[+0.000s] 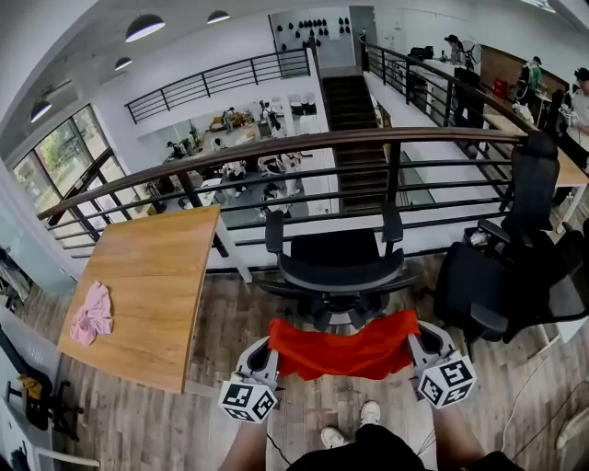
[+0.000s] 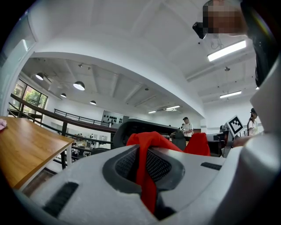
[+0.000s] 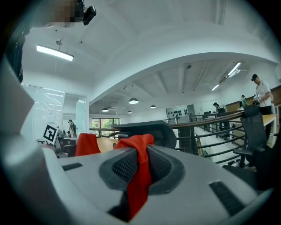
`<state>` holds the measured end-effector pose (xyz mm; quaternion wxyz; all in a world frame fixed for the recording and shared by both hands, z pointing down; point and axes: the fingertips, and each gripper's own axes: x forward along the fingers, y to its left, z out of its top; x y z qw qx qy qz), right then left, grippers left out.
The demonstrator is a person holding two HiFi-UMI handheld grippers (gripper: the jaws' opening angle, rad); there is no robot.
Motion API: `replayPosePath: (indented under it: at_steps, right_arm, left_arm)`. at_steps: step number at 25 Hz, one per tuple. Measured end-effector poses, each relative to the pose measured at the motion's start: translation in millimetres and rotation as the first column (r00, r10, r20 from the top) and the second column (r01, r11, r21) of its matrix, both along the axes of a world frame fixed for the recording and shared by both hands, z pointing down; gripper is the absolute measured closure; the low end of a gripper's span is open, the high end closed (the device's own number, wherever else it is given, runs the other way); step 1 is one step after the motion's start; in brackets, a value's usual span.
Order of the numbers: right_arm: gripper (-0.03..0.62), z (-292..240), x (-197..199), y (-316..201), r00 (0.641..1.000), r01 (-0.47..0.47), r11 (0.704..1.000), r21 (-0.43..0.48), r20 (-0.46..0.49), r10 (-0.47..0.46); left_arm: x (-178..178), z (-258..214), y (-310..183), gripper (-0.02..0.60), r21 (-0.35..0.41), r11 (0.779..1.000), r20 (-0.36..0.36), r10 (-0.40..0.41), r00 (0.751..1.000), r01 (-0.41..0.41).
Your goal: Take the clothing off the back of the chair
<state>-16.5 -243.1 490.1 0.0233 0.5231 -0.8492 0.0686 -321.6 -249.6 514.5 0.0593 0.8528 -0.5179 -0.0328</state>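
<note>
In the head view, a red fabric garment point(image 1: 342, 352) hangs spread out on the near side of the black mesh office chair point(image 1: 336, 262). In the left gripper view, the left hand-held gripper point(image 2: 142, 165) pinches narrowly on the garment's left end. In the right gripper view, the right hand-held gripper point(image 3: 138, 169) clamps its right end likewise.

Bright, even light fills the hall: daylight comes through the windows point(image 1: 64, 152) left of the chair point(image 1: 336, 262), and dome lamps point(image 1: 144, 26) glow above and behind it. Shadows under the chair are soft. All 3 views bow strongly at the edges. In both gripper views the corners go black, the closest foreground is soft, and a strip light point(image 2: 227, 50) above the chair glares.
</note>
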Motion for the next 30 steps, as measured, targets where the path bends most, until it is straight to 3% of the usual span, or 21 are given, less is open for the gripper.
replayPosePath:
  at_steps: [17,24,30]
  right_arm:
    - [0.556,-4,5,0,0.998,-0.012,0.999,0.052,-0.068,0.015]
    - [0.556,-9,7,-5,0.997,-0.02,0.997,0.068,-0.079,0.026]
    - [0.556,-8,10,-8,0.996,-0.035,0.997,0.063,-0.08,0.04]
  left_arm:
    - [3,-3,1,0.552,0.018,1.0,0.047,-0.013,0.999,0.012]
    - [5,-13,-3,0.552,0.055,0.998,0.115,-0.02,0.993,0.014]
    - [7,-13,-3,0.552,0.051,0.999,0.106,-0.018,0.994,0.013]
